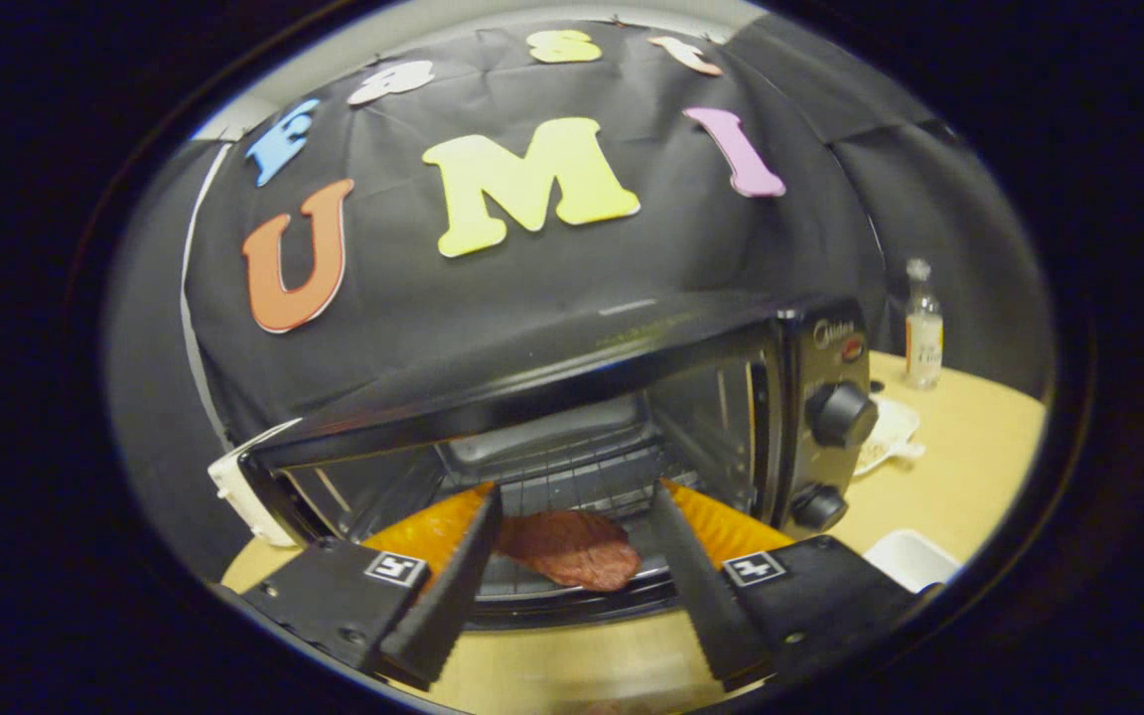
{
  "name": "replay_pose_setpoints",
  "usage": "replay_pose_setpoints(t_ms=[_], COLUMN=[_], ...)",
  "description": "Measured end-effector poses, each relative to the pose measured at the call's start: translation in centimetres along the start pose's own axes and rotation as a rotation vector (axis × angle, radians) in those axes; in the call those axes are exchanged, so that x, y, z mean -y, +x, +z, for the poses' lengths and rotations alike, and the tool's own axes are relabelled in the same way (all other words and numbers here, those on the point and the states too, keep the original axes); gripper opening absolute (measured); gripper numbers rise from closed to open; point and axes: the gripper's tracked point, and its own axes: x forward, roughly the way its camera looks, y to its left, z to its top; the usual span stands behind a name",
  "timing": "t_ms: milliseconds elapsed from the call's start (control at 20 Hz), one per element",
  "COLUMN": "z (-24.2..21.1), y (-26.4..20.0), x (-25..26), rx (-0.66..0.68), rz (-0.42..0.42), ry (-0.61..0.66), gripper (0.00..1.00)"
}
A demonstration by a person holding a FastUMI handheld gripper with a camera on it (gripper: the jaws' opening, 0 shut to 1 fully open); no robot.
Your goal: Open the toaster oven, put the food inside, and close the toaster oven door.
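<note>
The black toaster oven (632, 397) stands open with the flat reddish-brown slice of meat (569, 547) already lying on its wire rack, between the wide-open, empty gripper (577, 516) fingers, so only closing the door apparently remains.

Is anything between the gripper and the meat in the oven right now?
Nothing visible. The gripper is open, and the meat lies on the rack just ahead of and between its fingers. The oven is open at the front, so the way to the meat is free.
</note>
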Motion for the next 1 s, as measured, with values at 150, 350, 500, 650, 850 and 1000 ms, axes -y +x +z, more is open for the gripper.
replay_pose_setpoints(t_ms=[150,350,500,650,850,1000], z=[1.2,2.1,2.1,0.0,-4.0,-7.5], y=[-1.7,-5.6,-9.3,-12.4,-16.0,-18.4], x=[-0.5,-0.8,-1.3,-0.2,1.4,1.3], rx=[0.036,0.054,0.060,0.013,-0.071,-0.156], rz=[0.022,0.022,0.038,-0.005,-0.055,-0.012], ry=[-0.058,-0.063,-0.044,-0.084,-0.101,-0.099], gripper=[0.99,0.99,0.99,1.00,1.00,1.00])
